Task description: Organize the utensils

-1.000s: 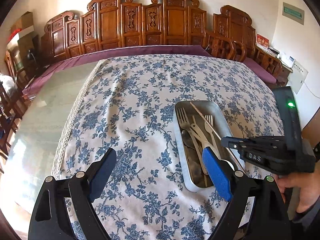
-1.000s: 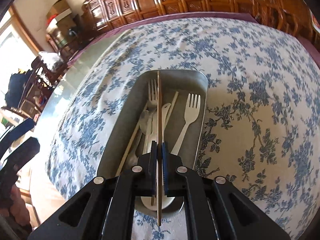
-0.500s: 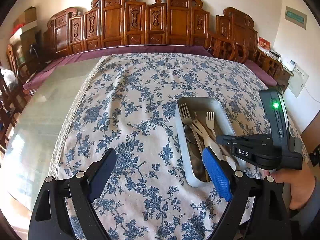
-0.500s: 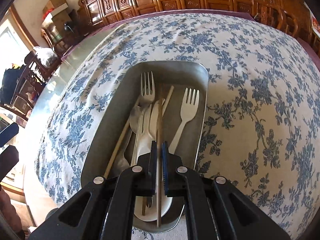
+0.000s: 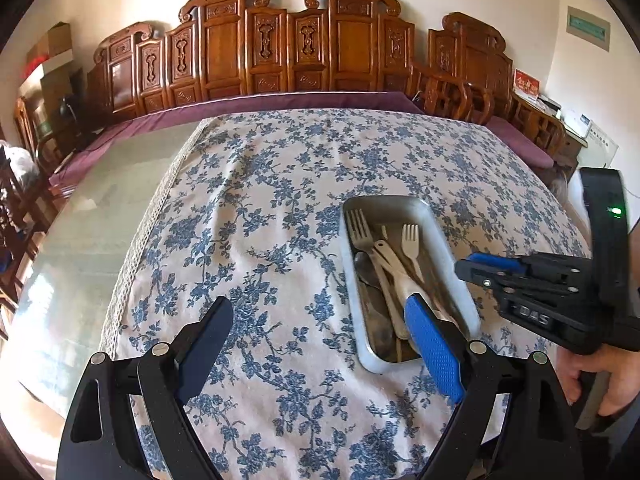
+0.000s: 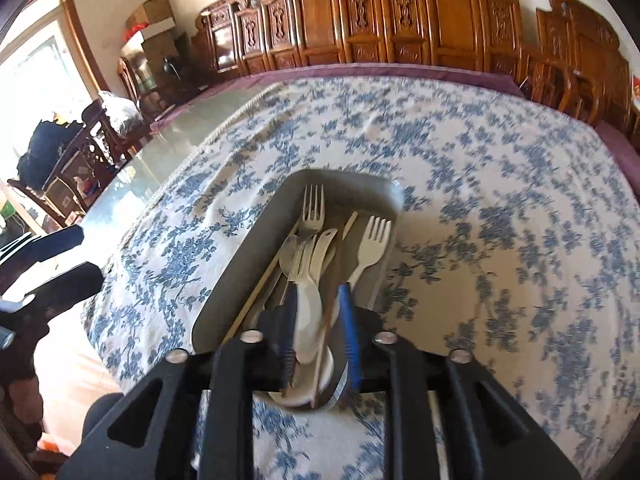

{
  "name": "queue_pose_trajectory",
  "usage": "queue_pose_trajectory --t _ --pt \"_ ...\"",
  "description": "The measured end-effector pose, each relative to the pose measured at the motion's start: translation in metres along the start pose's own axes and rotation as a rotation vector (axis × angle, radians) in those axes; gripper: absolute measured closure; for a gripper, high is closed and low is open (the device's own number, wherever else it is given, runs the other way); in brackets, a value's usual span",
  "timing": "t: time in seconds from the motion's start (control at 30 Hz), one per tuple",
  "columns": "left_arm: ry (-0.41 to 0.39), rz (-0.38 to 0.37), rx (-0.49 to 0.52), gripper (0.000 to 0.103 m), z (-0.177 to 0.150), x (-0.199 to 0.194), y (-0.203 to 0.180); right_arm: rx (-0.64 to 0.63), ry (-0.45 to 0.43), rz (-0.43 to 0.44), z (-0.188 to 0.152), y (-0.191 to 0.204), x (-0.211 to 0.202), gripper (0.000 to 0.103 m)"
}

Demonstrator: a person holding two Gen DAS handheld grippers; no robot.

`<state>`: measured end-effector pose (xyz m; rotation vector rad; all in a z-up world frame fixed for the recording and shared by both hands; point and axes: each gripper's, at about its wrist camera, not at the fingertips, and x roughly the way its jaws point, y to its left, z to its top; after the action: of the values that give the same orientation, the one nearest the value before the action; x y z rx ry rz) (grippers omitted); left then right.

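Note:
A metal tray (image 5: 434, 216) (image 6: 248, 248) lies on the floral tablecloth and holds a metal fork (image 6: 313, 209), a white plastic fork (image 6: 370, 244), white spoons (image 6: 316, 256) and wooden chopsticks (image 6: 262, 282). My right gripper (image 6: 319, 300) (image 5: 476, 266) is open over the tray's near end; a chopstick (image 6: 328, 328) lies in the tray between its fingers. My left gripper (image 5: 316, 340) is open and empty, above the cloth just left of the tray.
The blue floral tablecloth (image 5: 280, 200) covers most of a glass-topped table (image 5: 96, 216). Carved wooden chairs (image 5: 280, 48) line the far wall. More chairs and bags (image 6: 60, 152) stand at the left.
My right gripper lowered the chopstick into the tray, then opened and let it go, and has drawn back a little. My left gripper has stayed open and nearly still.

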<state>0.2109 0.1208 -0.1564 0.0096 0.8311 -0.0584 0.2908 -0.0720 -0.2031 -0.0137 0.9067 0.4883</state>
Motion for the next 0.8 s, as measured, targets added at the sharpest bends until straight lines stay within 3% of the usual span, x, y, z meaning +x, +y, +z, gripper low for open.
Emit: queue_pose_trajectory --t 0.03,0.1,0.3,0.37,0.8 --pt "-0.002 0.001 0.003 0.019 0.000 -0.001 -0.003 0.001 -0.008 -0.005 -0.002 -0.002 -0.006 0.063" --pt "-0.005 0.000 0.010 0.018 0.000 -0.007 -0.011 0.001 -0.036 -0.028 -0.008 -0.007 -0.023 0.039" --pt "-0.015 -0.004 0.023 0.011 -0.004 -0.020 -0.034 -0.007 -0.100 -0.101 -0.026 -0.021 -0.067 0.007" --pt "-0.012 -0.003 0.031 0.011 -0.007 -0.023 -0.043 -0.008 -0.118 -0.122 -0.033 -0.026 -0.084 0.002" --pt "-0.005 0.001 0.014 0.008 -0.021 -0.043 -0.083 0.028 -0.190 -0.224 -0.071 -0.046 -0.159 0.002"
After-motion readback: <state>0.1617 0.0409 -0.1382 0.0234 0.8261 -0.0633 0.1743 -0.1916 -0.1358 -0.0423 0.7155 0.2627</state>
